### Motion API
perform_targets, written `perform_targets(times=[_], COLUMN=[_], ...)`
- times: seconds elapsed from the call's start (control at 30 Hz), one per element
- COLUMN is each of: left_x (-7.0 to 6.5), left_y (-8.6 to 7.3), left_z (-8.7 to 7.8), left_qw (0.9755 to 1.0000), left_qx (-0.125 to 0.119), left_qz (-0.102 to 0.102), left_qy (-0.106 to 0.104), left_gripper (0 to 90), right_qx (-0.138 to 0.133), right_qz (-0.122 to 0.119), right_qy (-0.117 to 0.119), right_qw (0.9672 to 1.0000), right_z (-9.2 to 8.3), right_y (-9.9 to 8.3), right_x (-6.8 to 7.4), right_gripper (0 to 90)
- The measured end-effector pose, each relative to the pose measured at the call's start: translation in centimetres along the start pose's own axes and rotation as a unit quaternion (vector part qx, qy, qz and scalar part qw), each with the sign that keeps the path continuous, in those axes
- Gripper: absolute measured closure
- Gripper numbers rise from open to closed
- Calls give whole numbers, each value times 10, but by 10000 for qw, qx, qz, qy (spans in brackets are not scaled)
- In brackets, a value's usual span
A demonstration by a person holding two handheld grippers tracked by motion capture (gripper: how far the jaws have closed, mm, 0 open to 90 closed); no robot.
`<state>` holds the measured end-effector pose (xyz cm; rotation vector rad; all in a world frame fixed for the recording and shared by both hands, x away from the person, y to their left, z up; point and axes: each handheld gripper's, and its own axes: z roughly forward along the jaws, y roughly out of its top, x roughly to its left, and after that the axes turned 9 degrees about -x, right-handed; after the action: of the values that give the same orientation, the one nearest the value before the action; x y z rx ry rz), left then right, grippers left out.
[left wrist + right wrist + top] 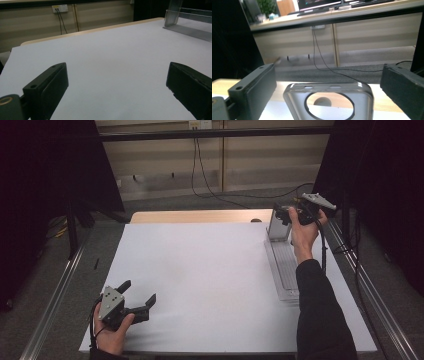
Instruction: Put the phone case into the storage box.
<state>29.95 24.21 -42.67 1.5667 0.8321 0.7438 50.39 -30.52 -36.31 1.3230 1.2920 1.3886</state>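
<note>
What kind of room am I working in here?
Probably an office or lab set up for recording: a white-covered table framed by black curtains, a wall socket with cables, and desks with monitors beyond the clear phone case.

- The left gripper (117, 85) has its two black jaws spread wide, with nothing between them.
- Beneath and ahead of the jaws lies the white table surface (107, 57).
- Far ahead and to the right of the jaws stands a clear rack (186, 21) with an upright end.
- Straight beyond the table's far edge, a wall socket (60, 8) with two cables.
</note>
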Motion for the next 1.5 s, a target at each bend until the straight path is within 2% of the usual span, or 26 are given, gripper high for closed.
perform_targets(times=[0.13, 0.2, 0.37, 0.8, 1.17, 1.37, 1.5], left_x=[0, 0, 0, -1, 0, 1, 1], left_y=[0, 0, 0, 2, 2, 2, 3], left_z=[0, -1, -1, -1, 3, 2, 1], left_qw=[10000, 10000, 10000, 9999, 9999, 9998, 9997], left_qx=[-7, -6, -13, -92, -96, -136, -198], left_qz=[-2, 13, 8, 11, -37, -60, -60], left_qy=[-9, -6, 2, 55, 71, 121, 122], left_gripper=[40, 40, 38, 36, 34, 31, 32], right_qx=[-54, -66, -61, -171, -226, -273, -264], right_qz=[-147, -139, -232, -265, -377, -394, -385], right_qy=[60, 61, 54, 57, 368, 465, 435], right_qw=[9999, 9999, 9997, 9995, 9984, 9978, 9980], right_z=[1, 1, -1, -12, -24, -29, -34], right_y=[8, 9, 10, 21, 27, 27, 21], right_x=[7, 8, 6, 3, 10, 14, 15], right_gripper=[0, 0, 0, 4, 0, 0, 0])
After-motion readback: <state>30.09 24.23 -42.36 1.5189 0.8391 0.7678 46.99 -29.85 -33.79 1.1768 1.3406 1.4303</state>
